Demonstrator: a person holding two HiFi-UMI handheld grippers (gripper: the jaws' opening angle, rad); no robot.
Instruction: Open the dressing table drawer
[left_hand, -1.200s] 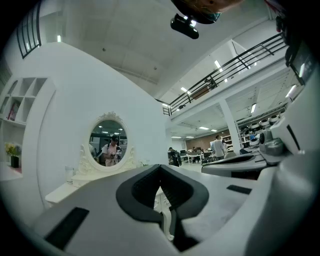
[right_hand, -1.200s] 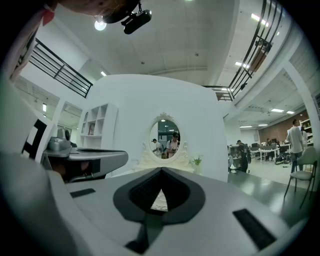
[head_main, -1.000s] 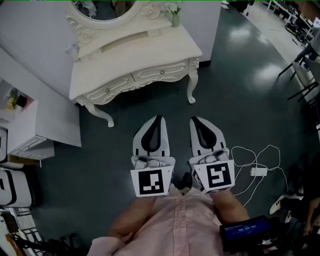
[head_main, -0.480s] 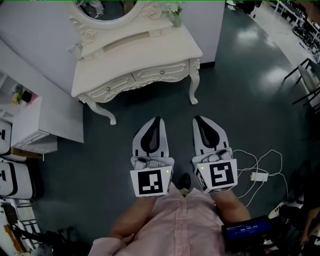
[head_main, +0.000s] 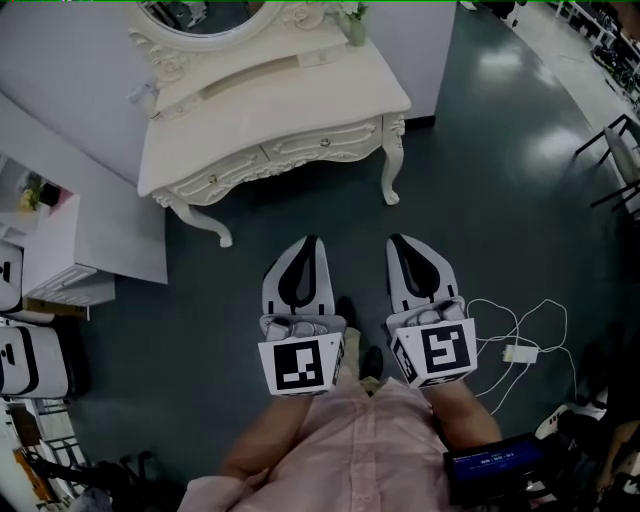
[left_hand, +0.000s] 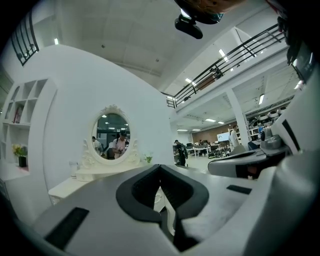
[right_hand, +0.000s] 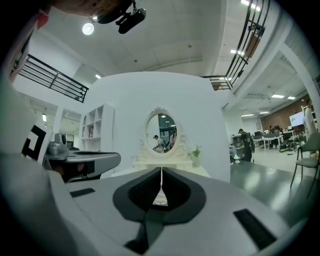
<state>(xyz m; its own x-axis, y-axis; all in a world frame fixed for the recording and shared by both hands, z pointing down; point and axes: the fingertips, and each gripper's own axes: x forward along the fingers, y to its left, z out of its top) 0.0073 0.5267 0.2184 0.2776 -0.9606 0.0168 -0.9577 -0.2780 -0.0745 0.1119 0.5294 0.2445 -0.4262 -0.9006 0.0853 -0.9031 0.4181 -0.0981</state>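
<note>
The cream dressing table stands against the wall at the top of the head view, with both front drawers closed: a left drawer and a right drawer. An oval mirror rises behind it. My left gripper and right gripper are held side by side over the dark floor, well short of the table. Both point at it, shut, with nothing between their jaws. In the left gripper view the left gripper has the mirror beyond it. In the right gripper view the right gripper lines up under the mirror.
A small vase of flowers stands on the table's back right corner. A white shelf unit is at the left. White cables with an adapter lie on the floor at the right. Chair legs are at the far right.
The person has edged toward the dressing table with both grippers still shut and side by side. A foot now shows on the floor between the grippers.
</note>
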